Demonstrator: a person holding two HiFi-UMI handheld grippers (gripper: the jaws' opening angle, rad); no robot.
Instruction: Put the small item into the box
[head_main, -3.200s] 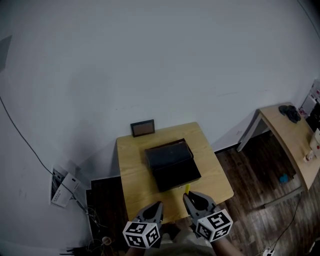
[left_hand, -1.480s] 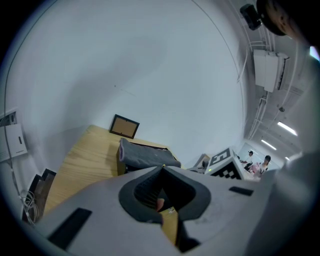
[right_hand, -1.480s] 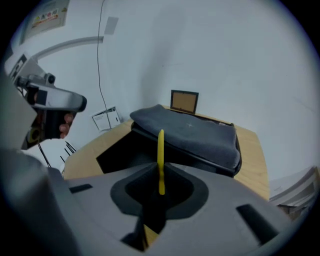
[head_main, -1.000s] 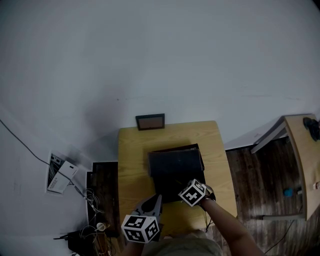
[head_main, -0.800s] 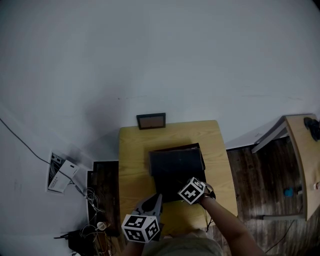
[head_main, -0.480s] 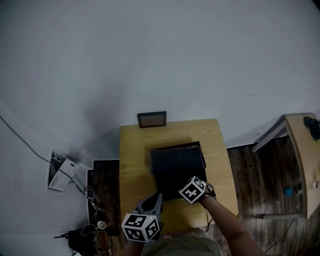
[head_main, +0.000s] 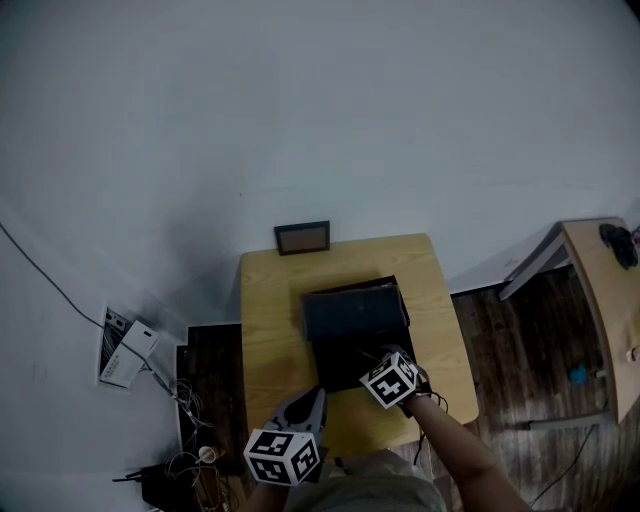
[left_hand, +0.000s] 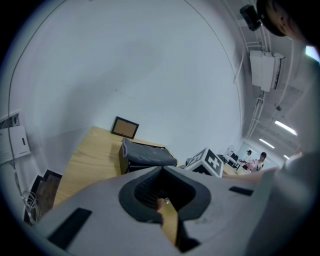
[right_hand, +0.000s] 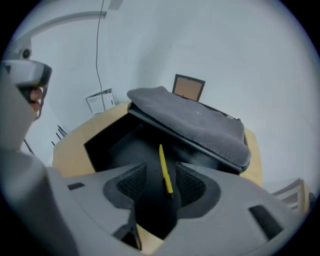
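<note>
Over the desk in the head view, my right tongs hang above the open black box, and my left tongs sit near the front edge. Left gripper view: left tongs closed, empty. Right gripper view: right tongs just opened wide, and the yellow pen lies loose between them inside the box.

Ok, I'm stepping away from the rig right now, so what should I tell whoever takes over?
Right gripper: open, jaws just opened, over the box; pads clear of the yellow pen between them.
Left gripper: shut, empty, near the table's front edge.
Box: on the table, lid up.
Done: pen appears released into the box.
Left: pull the right gripper out.
</note>
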